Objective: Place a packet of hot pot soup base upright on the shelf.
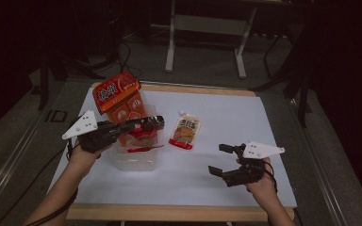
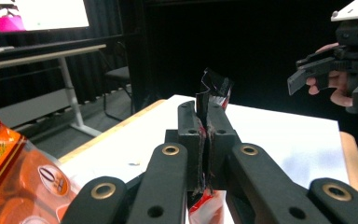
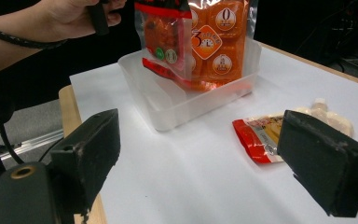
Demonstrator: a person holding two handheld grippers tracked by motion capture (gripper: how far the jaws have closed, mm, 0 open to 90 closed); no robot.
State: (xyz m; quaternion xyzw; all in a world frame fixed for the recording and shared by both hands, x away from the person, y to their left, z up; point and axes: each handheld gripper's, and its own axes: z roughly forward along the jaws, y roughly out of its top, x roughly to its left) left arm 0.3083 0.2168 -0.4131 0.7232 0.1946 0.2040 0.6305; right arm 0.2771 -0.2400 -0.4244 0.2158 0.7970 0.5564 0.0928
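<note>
My left gripper (image 1: 156, 123) hangs over a clear plastic tub (image 1: 134, 162), shut on the top edge of a small red and black snack packet (image 1: 141, 137). In the left gripper view the jaws (image 2: 207, 112) pinch the packet's dark crinkled edge (image 2: 216, 87). A big orange packet (image 1: 118, 96) stands tilted in the tub, and it appears again behind the held packet (image 3: 165, 37) as the orange packet (image 3: 219, 42). My right gripper (image 1: 216, 158) rests open and empty at the table's right front, with its jaws (image 3: 209, 158) wide apart.
A spouted orange-red pouch (image 1: 185, 132) lies flat on the white sheet (image 1: 245, 117) right of the tub, also seen as the pouch (image 3: 270, 135). The tub (image 3: 168, 109) sits near the sheet's left edge. A table frame (image 1: 207, 28) stands on the floor beyond.
</note>
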